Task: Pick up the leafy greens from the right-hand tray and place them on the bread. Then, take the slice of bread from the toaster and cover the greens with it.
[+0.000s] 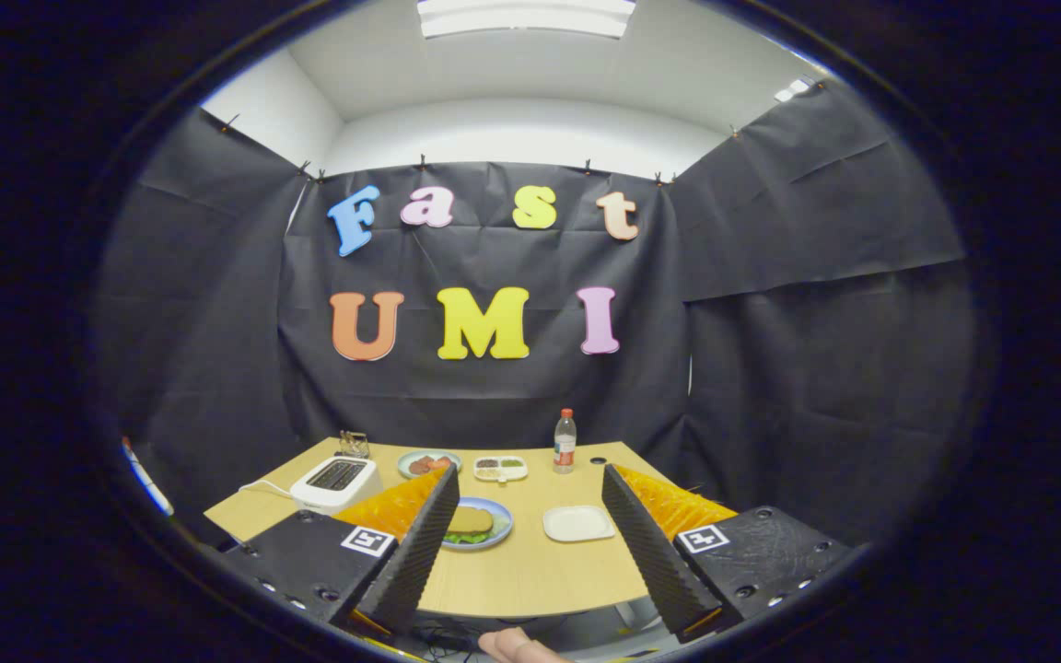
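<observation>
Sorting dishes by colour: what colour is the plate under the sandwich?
Blue plate, clearest in the gripper view; the claw is open.

The gripper [526, 543] is held back from the table [512, 580], fingers spread wide, nothing between them. Bare tabletop runs ahead through the gap. Beyond the left finger sits a plate [496, 537] with a stacked sandwich [470, 522]; just right of it, apart, an empty white tray [578, 523]. A toaster [337, 482] blocks the left side. Along the far edge stand a dish [427, 463], a divided tray [500, 469] and an upright bottle [565, 442].
</observation>
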Tool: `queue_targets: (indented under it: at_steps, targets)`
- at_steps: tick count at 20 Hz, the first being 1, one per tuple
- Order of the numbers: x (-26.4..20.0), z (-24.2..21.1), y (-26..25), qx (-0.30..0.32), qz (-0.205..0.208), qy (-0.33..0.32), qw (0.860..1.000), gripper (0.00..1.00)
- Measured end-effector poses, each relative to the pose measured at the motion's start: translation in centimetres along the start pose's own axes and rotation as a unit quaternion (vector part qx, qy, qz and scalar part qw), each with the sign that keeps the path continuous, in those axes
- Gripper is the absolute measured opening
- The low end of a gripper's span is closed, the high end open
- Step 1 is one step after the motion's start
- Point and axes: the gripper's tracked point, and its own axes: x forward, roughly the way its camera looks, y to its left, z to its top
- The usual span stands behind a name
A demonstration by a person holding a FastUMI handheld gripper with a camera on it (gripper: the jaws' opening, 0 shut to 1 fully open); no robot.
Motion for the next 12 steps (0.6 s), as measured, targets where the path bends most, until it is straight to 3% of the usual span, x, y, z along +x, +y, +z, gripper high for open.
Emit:
queue_targets:
  at_steps: [12]
  targets:
    - [-5.1, 2.3, 2.5, 0.009, 0.045, -0.003, 0.999, 0.95]
